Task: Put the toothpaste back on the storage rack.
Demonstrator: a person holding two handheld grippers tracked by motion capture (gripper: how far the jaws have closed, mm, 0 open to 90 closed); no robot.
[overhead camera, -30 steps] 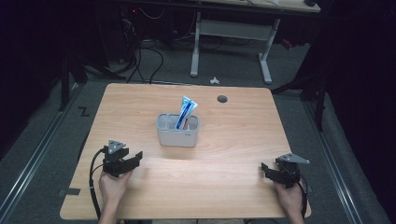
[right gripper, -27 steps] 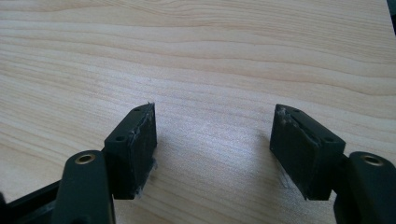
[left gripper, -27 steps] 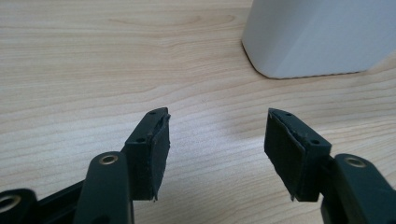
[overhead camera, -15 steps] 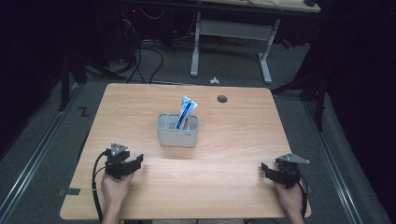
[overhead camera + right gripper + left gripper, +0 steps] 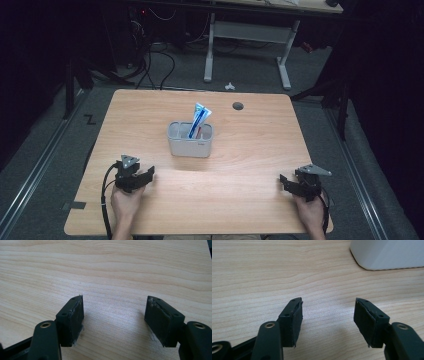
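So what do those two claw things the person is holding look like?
Both the left gripper and the right gripper are black, each with a grey three-cornered plate on top and a black cable trailing back past the hand. Close up, the left gripper's two black jaws carry ribbed rubbery pads and brass-coloured rivets. The person's forearms are bare, with no sleeves.

The high view looks forward and down from above the person's side of the counter (image 5: 250,150), far enough back to take in its whole top and the floor beyond at 12 o'clock. The left gripper view rides low on the left claw (image 5: 328,315), close over the wood, facing a white container (image 5: 387,253) at 1 o'clock; the high view shares that container (image 5: 190,140). The right gripper view sits equally low on the right claw (image 5: 113,315), facing bare wood.
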